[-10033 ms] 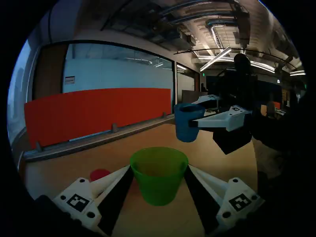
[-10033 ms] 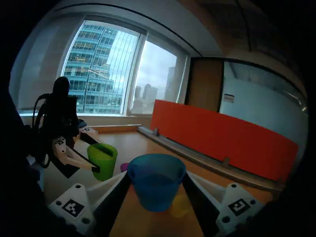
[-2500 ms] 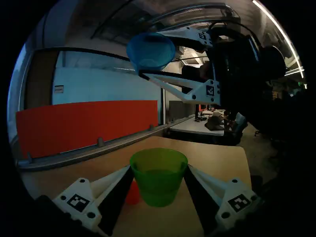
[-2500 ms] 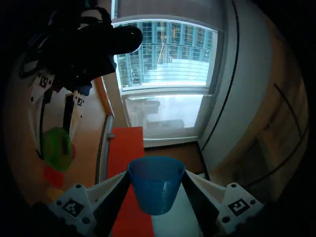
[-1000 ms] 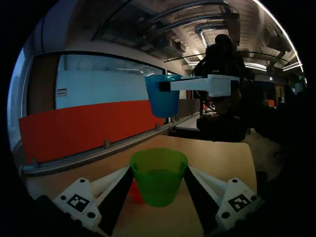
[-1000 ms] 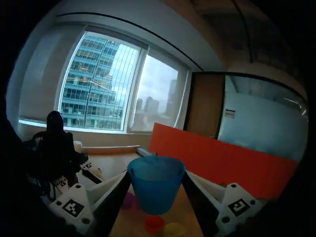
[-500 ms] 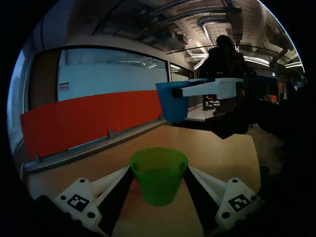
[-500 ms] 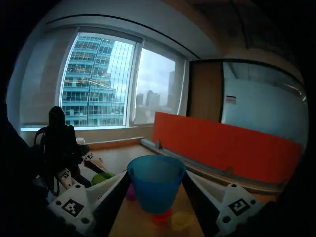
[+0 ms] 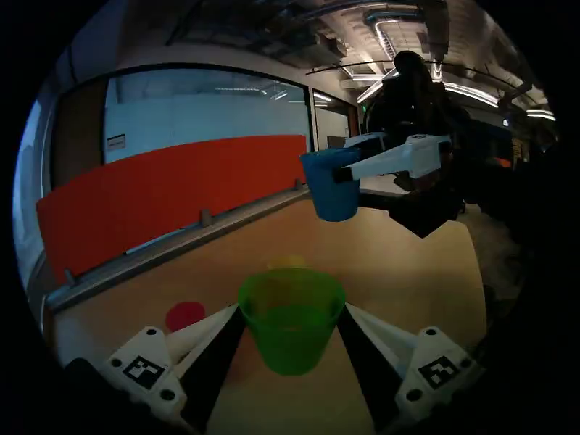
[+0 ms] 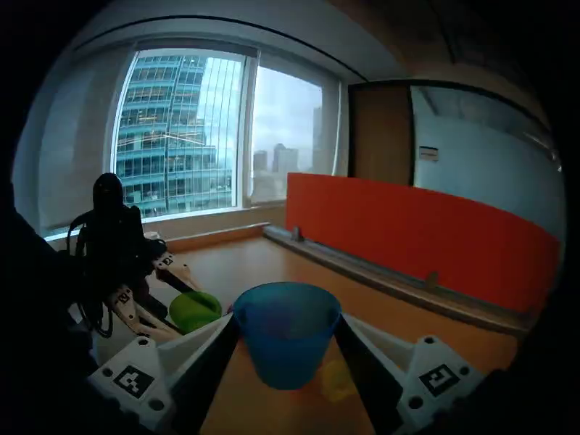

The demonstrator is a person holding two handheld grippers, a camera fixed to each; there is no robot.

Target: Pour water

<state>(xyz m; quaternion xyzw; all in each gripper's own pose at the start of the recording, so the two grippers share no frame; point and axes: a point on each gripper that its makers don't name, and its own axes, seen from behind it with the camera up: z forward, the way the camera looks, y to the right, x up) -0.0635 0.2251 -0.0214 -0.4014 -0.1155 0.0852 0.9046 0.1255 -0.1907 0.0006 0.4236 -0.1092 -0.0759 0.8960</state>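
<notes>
Left gripper view has the left gripper (image 9: pixel 291 322) pinching the green cup (image 9: pixel 291 341), part-filled with water, over the table (image 9: pixel 406 275). Beyond the green cup and to its right, the right gripper (image 10: pixel 287 328) clamps the blue cup (image 9: pixel 331 192), upright again and lower than a second ago.

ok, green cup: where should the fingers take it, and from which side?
On its side wall under the rim, coming in level from the side, as the left gripper has the green cup. It stands upright, open-topped and tapers downward, so the wider top likely resists slipping.
</notes>
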